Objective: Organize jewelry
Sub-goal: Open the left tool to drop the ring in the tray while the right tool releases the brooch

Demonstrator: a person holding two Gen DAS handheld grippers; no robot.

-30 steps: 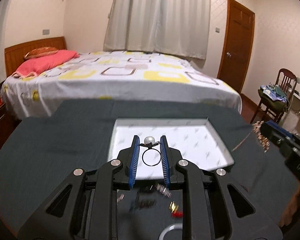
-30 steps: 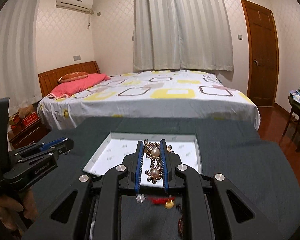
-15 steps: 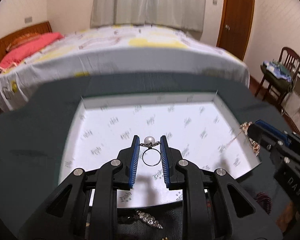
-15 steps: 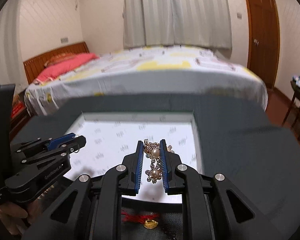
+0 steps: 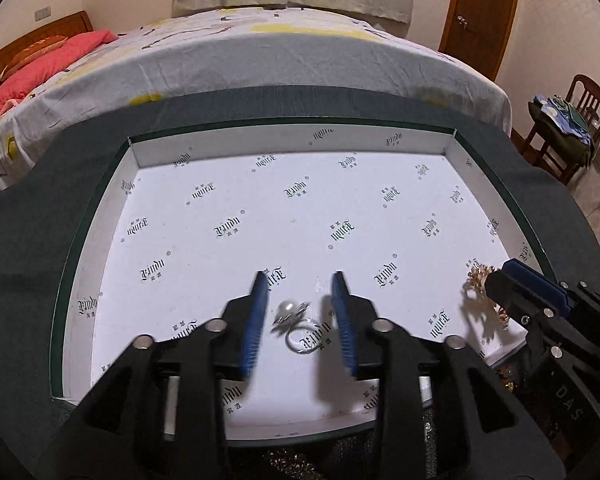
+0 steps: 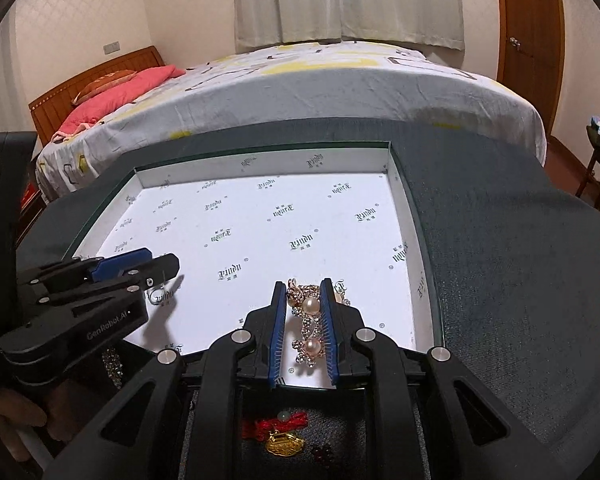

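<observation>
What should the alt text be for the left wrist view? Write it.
The left gripper is open over a white printed box, with a pearl ring lying on the box floor between its blue fingers. At the right edge, the right gripper holds gold jewelry over the box.

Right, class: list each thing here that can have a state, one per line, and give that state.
left gripper: open, fingers either side of the ring
pearl ring: released, lying on the tray floor
right gripper: shut on the pearl brooch
pearl brooch: held over the tray
tray: open-topped
door: closed
</observation>
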